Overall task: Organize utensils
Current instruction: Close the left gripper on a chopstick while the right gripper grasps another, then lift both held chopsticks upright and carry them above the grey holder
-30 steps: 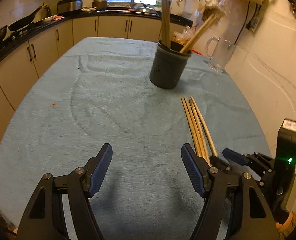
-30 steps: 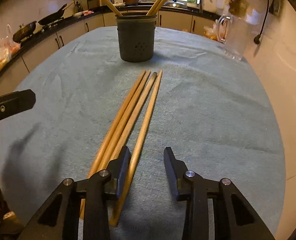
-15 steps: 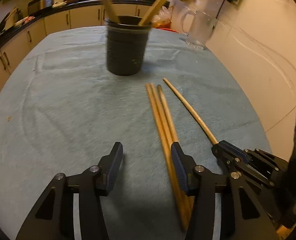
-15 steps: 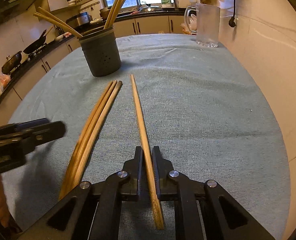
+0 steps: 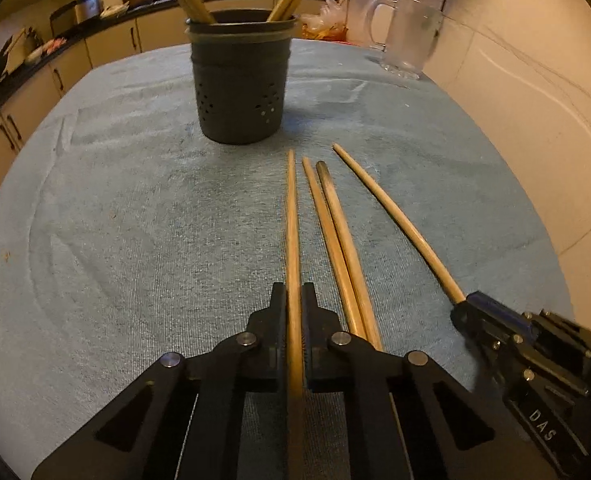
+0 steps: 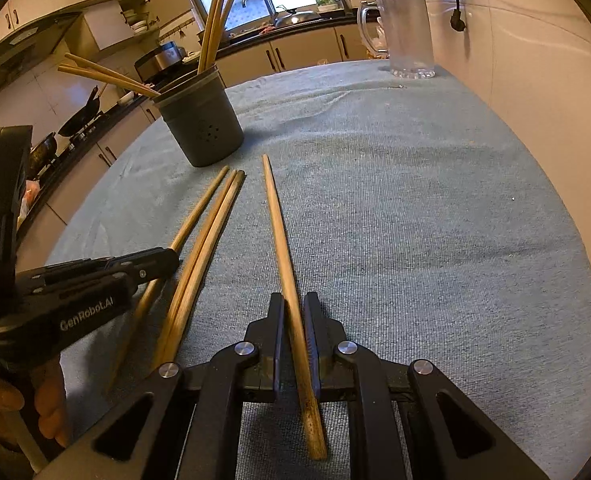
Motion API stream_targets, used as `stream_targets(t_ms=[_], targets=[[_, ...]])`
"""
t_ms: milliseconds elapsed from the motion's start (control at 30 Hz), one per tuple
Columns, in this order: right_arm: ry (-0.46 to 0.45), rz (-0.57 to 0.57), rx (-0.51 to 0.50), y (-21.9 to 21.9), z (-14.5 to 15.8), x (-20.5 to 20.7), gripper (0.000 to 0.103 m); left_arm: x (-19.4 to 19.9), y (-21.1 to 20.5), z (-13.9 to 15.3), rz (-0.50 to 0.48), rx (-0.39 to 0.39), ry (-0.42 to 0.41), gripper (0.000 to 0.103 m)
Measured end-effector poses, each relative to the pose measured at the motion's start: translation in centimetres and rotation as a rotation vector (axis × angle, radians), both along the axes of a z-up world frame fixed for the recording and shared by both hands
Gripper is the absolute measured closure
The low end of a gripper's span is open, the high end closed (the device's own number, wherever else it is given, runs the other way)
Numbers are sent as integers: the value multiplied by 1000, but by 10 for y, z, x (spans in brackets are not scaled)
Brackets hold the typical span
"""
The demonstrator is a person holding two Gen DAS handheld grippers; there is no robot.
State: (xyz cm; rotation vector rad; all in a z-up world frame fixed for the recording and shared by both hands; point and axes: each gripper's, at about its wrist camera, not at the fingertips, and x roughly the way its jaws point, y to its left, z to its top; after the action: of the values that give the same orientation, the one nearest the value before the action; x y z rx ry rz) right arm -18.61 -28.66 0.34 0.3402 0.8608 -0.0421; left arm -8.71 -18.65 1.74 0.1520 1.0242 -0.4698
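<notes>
Left wrist: left gripper [image 5: 294,312] just clamped on leftmost chopstick [image 5: 292,216], lengthwise, aimed toward holder [image 5: 241,92]. Right wrist: right gripper [image 6: 294,320] pinching outermost chopstick [image 6: 281,236]; two more [image 6: 203,248] lying between, on cloth.

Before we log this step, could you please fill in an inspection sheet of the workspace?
Surface: table under a blue cloth, lightly wrinkled, with a few small specks.
Job's things: dark holder upright with chopsticks standing in it; four chopsticks on the cloth: leftmost chopstick, middle pair lying together, rightmost chopstick angled apart.
Clutter: clear glass mug at the far edge.
Grippers: left gripper shut on the leftmost chopstick, its fingers having just been closing; right gripper shut on the rightmost chopstick.
Cables: black cord with plug hanging on the wall.
Surroundings: kitchen cabinets, counter with pans, sink under a window.
</notes>
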Motion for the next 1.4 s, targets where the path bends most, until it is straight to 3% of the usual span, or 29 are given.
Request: stream_targets(t_ms=[133, 333, 533, 633, 733, 767, 1133, 1400], targets=[[5, 0, -23, 3, 1, 1, 92, -2, 11, 1, 28, -10, 19, 96], [42, 22, -107, 12, 3, 1, 95, -9, 54, 4, 85, -49, 113, 96], [117, 79, -189, 22, 9, -17, 95, -23, 79, 7, 45, -33, 187, 96], [150, 100, -170, 21, 9, -26, 87, -26, 84, 13, 21, -30, 198, 96], [171, 111, -123, 17, 10, -23, 74, -19, 83, 18, 24, -29, 179, 86], [177, 112, -109, 16, 10, -19, 71, -15, 81, 18, 30, -22, 174, 82], [235, 125, -197, 13, 7, 64, 74, 40, 53, 9, 15, 6, 163, 82], [249, 115, -241, 12, 6, 131, 75, 55, 43, 9, 14, 15, 128, 81]])
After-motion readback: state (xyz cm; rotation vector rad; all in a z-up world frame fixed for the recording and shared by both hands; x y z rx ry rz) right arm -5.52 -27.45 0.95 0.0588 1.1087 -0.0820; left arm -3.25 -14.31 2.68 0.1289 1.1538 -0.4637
